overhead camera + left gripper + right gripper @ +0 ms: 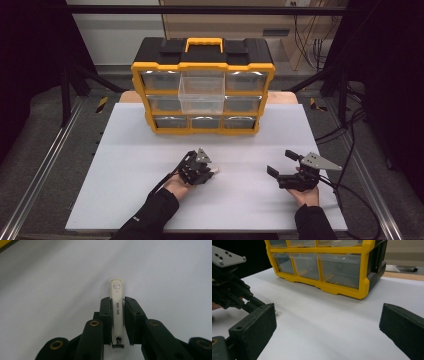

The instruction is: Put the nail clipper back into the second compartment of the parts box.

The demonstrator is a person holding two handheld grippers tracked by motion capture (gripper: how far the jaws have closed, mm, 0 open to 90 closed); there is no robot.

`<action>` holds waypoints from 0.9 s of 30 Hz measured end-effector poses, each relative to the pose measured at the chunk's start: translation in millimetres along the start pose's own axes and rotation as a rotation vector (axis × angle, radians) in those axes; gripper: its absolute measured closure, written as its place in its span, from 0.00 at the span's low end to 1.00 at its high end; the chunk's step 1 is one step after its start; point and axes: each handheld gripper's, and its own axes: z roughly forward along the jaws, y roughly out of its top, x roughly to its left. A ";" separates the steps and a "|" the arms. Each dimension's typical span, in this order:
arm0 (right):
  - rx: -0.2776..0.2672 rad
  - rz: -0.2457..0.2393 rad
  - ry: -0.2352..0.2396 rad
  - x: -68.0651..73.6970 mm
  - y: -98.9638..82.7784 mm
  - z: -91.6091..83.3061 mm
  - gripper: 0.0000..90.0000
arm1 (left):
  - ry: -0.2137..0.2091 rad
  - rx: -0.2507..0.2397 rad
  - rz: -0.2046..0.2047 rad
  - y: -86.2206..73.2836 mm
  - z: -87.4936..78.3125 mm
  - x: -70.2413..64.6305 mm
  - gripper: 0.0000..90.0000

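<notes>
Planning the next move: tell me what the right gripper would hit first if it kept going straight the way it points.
Probably the yellow drawer organizer. The right gripper, jaws wide open, faces bare white table with the organizer's bottom row of drawers straight ahead; how far off is hard to judge.

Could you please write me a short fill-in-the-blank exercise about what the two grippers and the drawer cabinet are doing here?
1. The left gripper is shut on a cream nail ____.
2. The right gripper hovers over the white table with its jaws ____.
3. The yellow drawer cabinet has its top ____ drawer pulled out.

Missing words: clipper; open; middle
</notes>
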 end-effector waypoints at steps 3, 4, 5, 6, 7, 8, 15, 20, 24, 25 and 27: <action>0.000 0.000 0.002 0.2 -0.1 0.1 0.02 | 0.001 -0.011 -0.004 0.6 -4.3 0.7 0.85; 0.001 0.000 0.003 0.1 -0.1 0.2 0.02 | -0.001 -0.014 -0.006 0.9 -6.0 1.1 0.85; 0.000 -0.002 0.002 0.0 -0.2 0.3 0.02 | 0.002 -0.018 -0.010 1.1 -7.7 1.4 0.85; 0.000 -0.003 0.002 0.0 -0.2 0.2 0.02 | 0.001 -0.022 -0.012 1.3 -9.2 1.9 0.85; 0.001 0.000 0.003 0.1 -0.1 0.2 0.02 | 0.000 -0.027 -0.013 1.5 -10.8 2.3 0.85; 0.000 -0.003 0.002 0.0 -0.2 0.3 0.02 | 0.000 -0.030 -0.015 1.8 -12.6 2.7 0.85; 0.003 -0.005 0.001 -0.1 -0.4 0.7 0.02 | 0.001 -0.064 -0.027 4.2 -26.3 4.9 0.85; 0.011 -0.004 0.005 0.3 -0.7 1.0 0.02 | 0.003 -0.087 -0.038 5.6 -36.3 6.6 0.85; 0.013 -0.008 0.004 0.4 -1.0 1.4 0.02 | 0.004 -0.097 -0.047 6.1 -42.3 7.5 0.85; 0.013 -0.007 0.004 0.5 -0.9 1.3 0.02 | 0.005 -0.099 -0.048 6.2 -43.6 7.9 0.85; 0.013 -0.007 0.004 0.4 -0.9 1.2 0.02 | 0.006 -0.107 -0.048 6.4 -46.5 8.5 0.85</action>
